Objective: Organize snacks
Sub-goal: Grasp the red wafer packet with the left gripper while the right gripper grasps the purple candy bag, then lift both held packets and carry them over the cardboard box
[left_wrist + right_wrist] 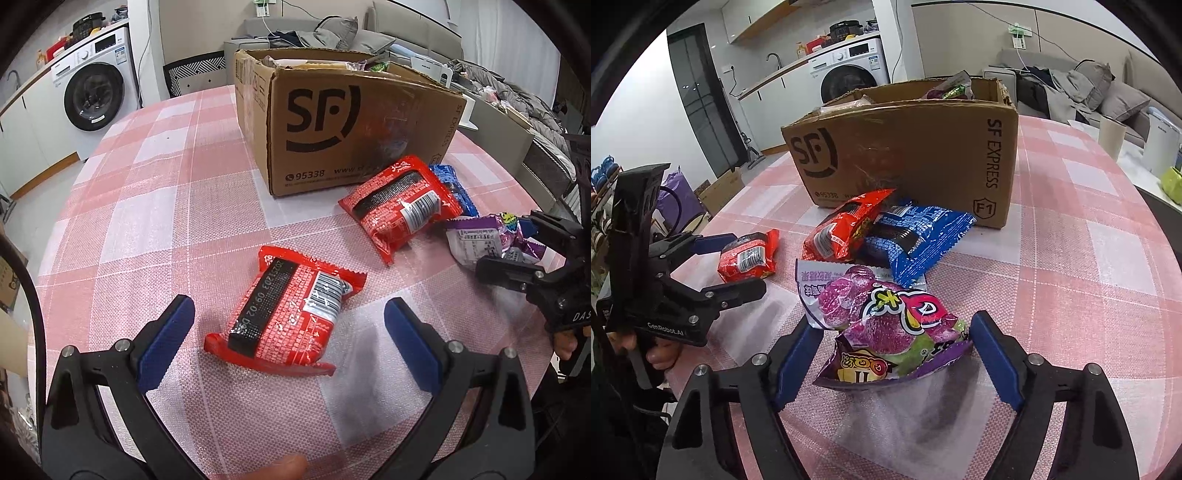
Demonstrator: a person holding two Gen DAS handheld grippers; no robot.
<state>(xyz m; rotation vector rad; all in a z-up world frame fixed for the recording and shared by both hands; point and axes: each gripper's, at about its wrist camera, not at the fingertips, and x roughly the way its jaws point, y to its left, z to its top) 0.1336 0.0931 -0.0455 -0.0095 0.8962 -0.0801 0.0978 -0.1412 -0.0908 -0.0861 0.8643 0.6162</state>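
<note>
A red snack packet (284,314) (748,258) lies flat on the pink checked tablecloth between the fingers of my left gripper (288,321) (735,266), which is open, with its pads clear of the packet. My right gripper (894,339) (517,247) has both blue pads against the sides of a crumpled purple snack packet (886,325) (476,243) resting on the table. Beyond it, a second red packet (842,232) (399,206) leans on a blue packet (916,240) (452,184). Both lie in front of an open cardboard SF box (351,122) (905,155) with snacks inside.
The round table (147,206) drops off at the left and near edges. A paper cup (1112,133) and a white appliance stand on a counter to the right. A washing machine (92,96) and a sofa with clothes sit behind.
</note>
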